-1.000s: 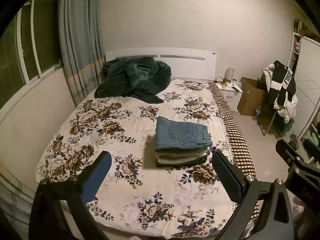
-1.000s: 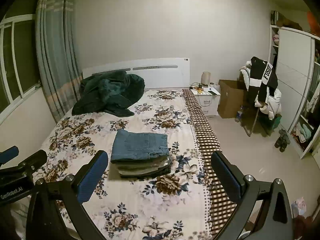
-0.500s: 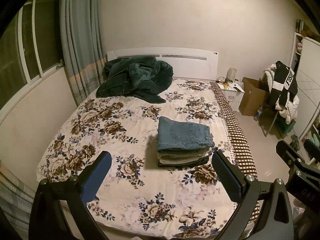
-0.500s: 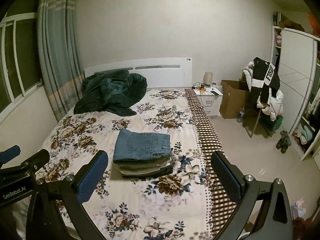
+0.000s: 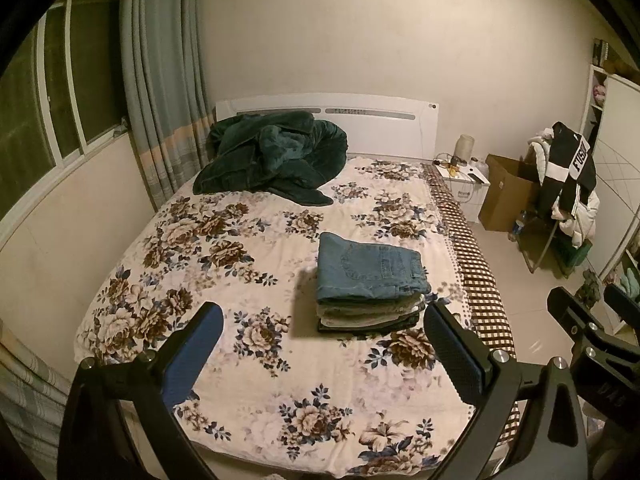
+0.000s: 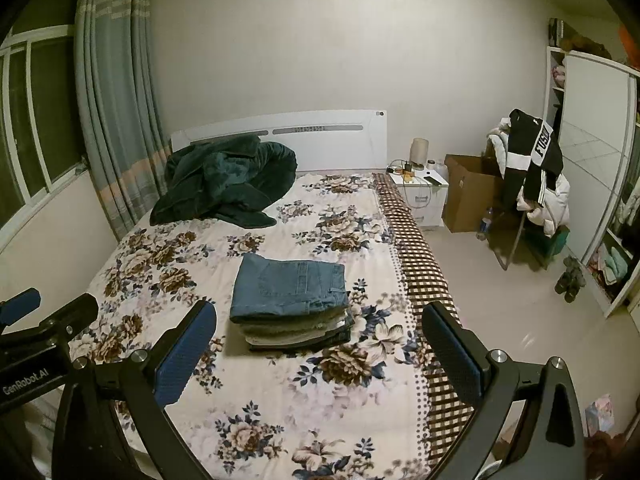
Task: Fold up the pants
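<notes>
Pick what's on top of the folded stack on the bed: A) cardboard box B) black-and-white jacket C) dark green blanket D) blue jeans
D: the blue jeans lie folded on top of the stack; the dark green blanket is bunched apart from it, near the headboard.

Room light was dim and yellowish, looked like it came from overhead. Window [image 5: 60, 92] on the left was dark. The folded jeans stack [image 6: 290, 304] threw a soft shadow to its left on the bedspread [image 6: 280, 392]. Heavy fisheye bend and black vignetting at the corners, some grain, otherwise reasonably sharp.
</notes>
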### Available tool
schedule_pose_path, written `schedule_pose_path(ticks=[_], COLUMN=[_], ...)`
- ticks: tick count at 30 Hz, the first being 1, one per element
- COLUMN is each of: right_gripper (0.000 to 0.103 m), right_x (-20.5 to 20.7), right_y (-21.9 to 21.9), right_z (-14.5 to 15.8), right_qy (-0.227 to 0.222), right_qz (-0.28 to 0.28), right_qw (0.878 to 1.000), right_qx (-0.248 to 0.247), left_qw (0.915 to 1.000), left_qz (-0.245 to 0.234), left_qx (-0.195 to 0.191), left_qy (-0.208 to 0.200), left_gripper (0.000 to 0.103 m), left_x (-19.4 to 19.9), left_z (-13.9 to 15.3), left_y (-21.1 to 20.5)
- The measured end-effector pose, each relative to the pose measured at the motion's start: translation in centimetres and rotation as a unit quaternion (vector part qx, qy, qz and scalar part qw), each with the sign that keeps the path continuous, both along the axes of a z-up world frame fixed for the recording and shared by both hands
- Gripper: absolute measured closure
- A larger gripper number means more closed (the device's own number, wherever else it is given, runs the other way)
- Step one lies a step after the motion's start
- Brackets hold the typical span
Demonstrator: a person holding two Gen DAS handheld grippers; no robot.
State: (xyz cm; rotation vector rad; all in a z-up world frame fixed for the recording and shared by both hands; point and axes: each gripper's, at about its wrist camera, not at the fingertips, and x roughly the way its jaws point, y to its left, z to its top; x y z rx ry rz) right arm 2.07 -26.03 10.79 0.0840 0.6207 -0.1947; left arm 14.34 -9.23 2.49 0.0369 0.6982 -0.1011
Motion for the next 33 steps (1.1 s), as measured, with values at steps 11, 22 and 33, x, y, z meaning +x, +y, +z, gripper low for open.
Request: schedule_pose_path(ticks=[11,22,33], right_gripper=[0.0,0.0,0.0], right_x=[0.1,0.0,0.0], right_y=[0.0,0.0,0.0], right_z=[-0.4,-1.4,-1.4], right_qy=[0.004,0.008,0.008], right_qz=[0.002,0.004,0.005], right_qw=[1.0,1.0,1.0], right_qx=[-0.001,0.002,0.002], left_qw=[1.0,0.9999,0.9999], left_qz=[0.002,0.003,0.002], left_qx=[0.001,0.004,0.003], left_qy=[0.004,0.01,0.011], left_gripper=[0.0,0.0,0.0], left_x=[0.0,-0.1,-0.1], left_z=[-0.4,-0.6,-0.6], left_y=[0.3,0.4,0.5])
